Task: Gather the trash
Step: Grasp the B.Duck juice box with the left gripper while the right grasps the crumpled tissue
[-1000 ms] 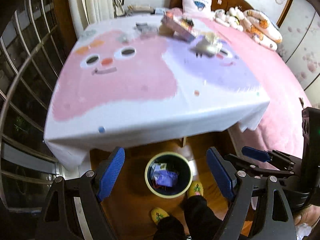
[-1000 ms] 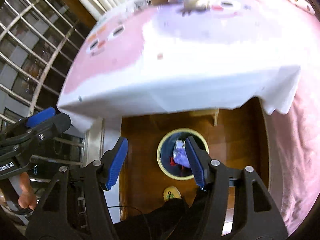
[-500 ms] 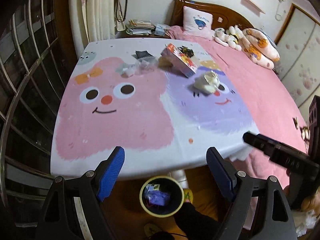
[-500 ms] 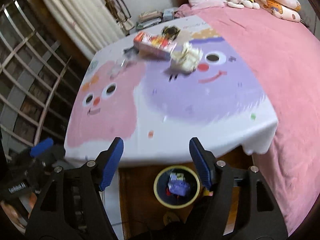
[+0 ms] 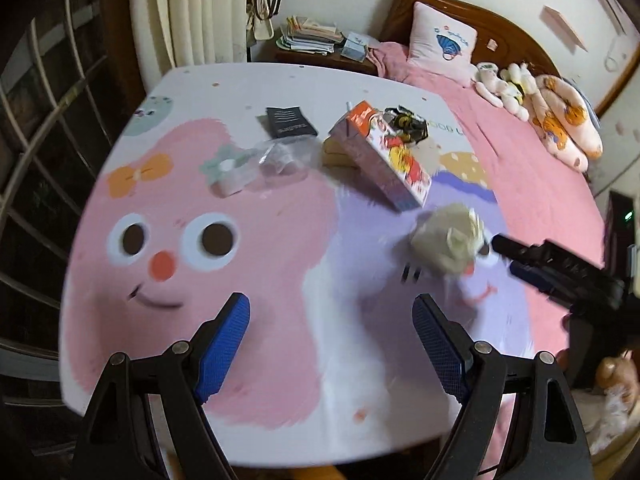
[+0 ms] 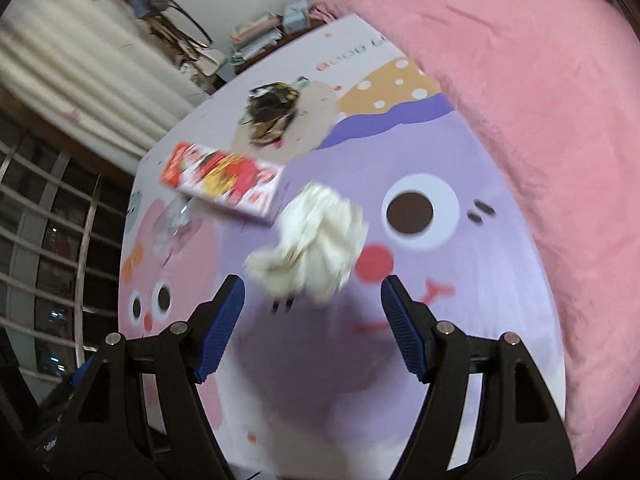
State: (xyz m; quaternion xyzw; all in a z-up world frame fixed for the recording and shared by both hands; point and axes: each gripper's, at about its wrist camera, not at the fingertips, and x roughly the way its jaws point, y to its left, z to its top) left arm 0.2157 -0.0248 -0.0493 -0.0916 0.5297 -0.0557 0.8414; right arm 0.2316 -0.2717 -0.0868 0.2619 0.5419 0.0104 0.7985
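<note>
Left wrist view: the left gripper (image 5: 332, 340) hangs over the cartoon-printed pink and purple desk (image 5: 256, 264), its blue-padded fingers (image 5: 224, 344) spread wide around nothing. A crumpled cream paper wad (image 5: 448, 240) lies to the right, with a red and white printed carton (image 5: 384, 156) beyond it and clear plastic wrap (image 5: 276, 160) at the far left.

Right wrist view: the right gripper (image 6: 312, 320) has its fingers wide apart and empty, and the wad (image 6: 316, 248) lies just beyond their tips. Farther off lies a crumpled black and yellow wrapper (image 6: 272, 112).

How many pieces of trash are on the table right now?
5: white crumpled wad on the purple face, red carton behind it, black-and-yellow wrapper beyond, dark packet at the back, clear plastic on the pink face. More may hide behind the carton.
</note>
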